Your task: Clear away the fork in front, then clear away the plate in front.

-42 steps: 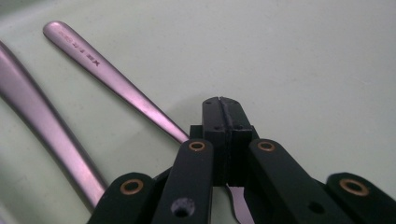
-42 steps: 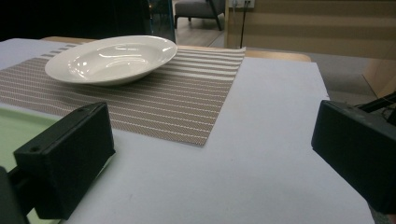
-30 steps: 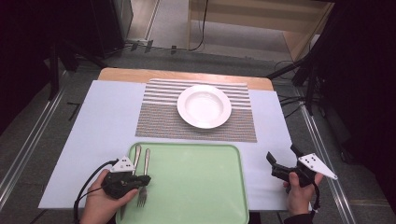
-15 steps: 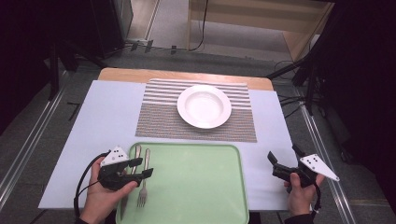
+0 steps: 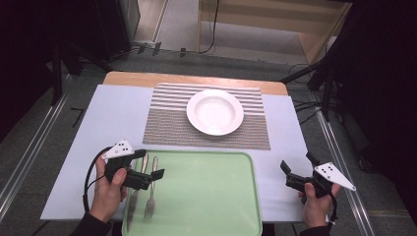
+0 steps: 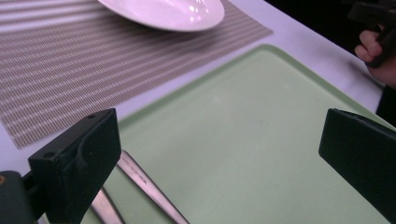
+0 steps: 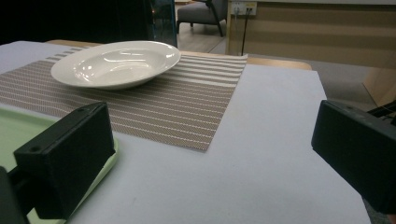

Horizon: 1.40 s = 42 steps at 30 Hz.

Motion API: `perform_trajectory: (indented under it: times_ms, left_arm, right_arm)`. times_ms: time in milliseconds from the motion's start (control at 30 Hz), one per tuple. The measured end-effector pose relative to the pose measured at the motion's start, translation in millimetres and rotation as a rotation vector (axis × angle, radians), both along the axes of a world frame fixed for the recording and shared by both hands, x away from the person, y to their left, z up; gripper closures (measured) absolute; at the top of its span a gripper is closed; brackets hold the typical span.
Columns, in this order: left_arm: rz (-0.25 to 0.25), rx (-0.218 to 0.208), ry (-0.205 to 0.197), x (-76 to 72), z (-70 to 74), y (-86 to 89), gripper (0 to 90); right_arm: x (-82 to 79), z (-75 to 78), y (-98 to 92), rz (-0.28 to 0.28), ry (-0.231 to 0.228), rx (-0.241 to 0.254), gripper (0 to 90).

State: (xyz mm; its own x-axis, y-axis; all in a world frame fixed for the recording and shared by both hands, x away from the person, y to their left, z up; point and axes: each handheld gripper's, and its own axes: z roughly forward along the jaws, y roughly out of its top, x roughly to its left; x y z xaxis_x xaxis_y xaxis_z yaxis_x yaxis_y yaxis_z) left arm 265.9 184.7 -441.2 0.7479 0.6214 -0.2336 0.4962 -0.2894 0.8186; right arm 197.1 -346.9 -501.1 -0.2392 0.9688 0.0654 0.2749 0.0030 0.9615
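Observation:
My left gripper [image 5: 150,165] [image 6: 219,140] hovers open over the left end of a pale green tray [image 5: 206,196] [image 6: 261,135]. A fork [image 5: 150,204] and a knife [image 5: 134,201] lie on the tray beneath it, and their metal handles [image 6: 144,186] show beside my lower left jaw. Nothing is between the jaws. At the tray's right, above the white table cover, my right gripper [image 5: 296,163] [image 7: 212,135] stands open and holds nothing. A white deep plate [image 5: 215,112] [image 7: 116,63] [image 6: 163,11] rests on a striped placemat [image 5: 206,123] [image 7: 163,107] behind the tray.
The white cover [image 5: 98,128] [image 7: 261,154] spreads over a wooden table [image 5: 147,77]. Dark stands and cables [image 5: 319,83] line both sides on the floor. A wooden cabinet [image 5: 275,29] stands at the back. The other hand [image 6: 373,51] appears far off in the left gripper view.
My left gripper has shifted a little away from the person, above the cutlery handles, and stays open. The right gripper has hardly moved.

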Motion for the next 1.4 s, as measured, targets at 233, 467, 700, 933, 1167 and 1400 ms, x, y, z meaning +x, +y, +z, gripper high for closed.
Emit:
perform_trajectory:
  times_ms: [233, 467, 700, 933, 1167, 1400]
  left_arm:
    - [0.015, 0.04, -0.03, 12.9, 3.3, -2.2, 0.0]
    - [-0.005, 0.055, -0.021, 23.1, 8.3, -4.5, 0.0]
    - [0.0, 0.064, 0.004, 36.3, 11.5, -10.6, 0.0]
    - [0.0, 0.064, 0.006, 47.8, 14.4, -17.1, 0.0]
    - [-0.01, 0.052, 0.011, 59.3, 17.5, -21.1, 0.0]
    - [-0.008, 0.063, -0.001, 72.7, 21.7, -26.4, 0.0]
  right_arm:
    - [-0.2, 0.7, 3.0, 0.009, -0.006, -0.012, 0.0]
    - [-0.9, 0.9, 2.4, 0.005, -0.005, -0.005, 0.0]
    - [-0.8, 1.1, 3.6, 0.013, -0.004, -0.009, 0.0]
    - [-0.7, 1.0, 4.6, 0.017, -0.003, -0.005, 0.0]
    - [-1.3, 1.8, 5.1, 0.029, -0.009, -0.007, 0.0]
    - [-0.9, 1.3, 6.6, 0.033, -0.008, -0.004, 0.0]
